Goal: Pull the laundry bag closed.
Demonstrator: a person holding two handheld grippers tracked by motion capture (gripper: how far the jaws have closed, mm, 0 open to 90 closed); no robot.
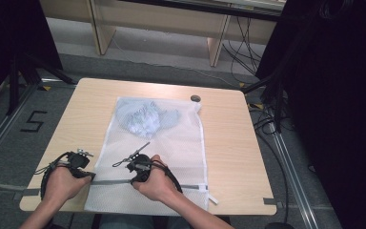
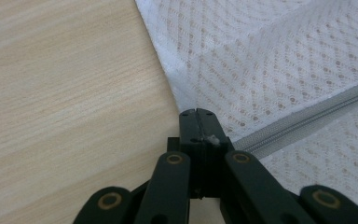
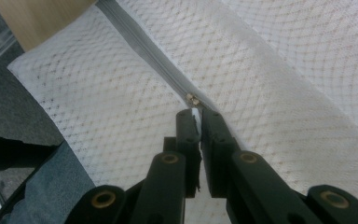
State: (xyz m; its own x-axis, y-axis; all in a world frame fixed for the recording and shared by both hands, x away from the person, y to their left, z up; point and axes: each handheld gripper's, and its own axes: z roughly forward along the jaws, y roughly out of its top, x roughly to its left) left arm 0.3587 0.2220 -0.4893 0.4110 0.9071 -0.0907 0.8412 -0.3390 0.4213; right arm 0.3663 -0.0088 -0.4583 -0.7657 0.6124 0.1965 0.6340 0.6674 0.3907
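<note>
A white mesh laundry bag (image 1: 162,157) is lying flat on the wooden counter (image 1: 228,138), stretching from the near edge toward the far side, with its near end hanging slightly over the counter's front edge. A bundle of light blue cloth (image 1: 145,117) is sitting inside the bag at its far end. A grey zipper (image 1: 190,187) is running across the bag close to the near edge.

The left hand-held gripper (image 1: 89,175) is resting at the bag's left edge, where the zipper begins. In the left gripper view, its jaws are standing closed together at the bag's border (image 2: 196,123), with the zipper tape (image 2: 303,119) running away from them to the right; a small white scrap of fabric is showing at the jaw tips, so the left hand-held gripper appears to be pinching the bag's edge there.

The right hand-held gripper (image 1: 134,180) is sitting on the zipper line, near the left one. In the right gripper view, its jaws are drawn nearly together (image 3: 198,114), clamping the small metal zipper pull (image 3: 193,99) at their tips, with the zipper (image 3: 140,44) extending away beyond it.

A small dark round object (image 1: 196,98) is lying on the counter just beyond the bag's far right corner.
</note>
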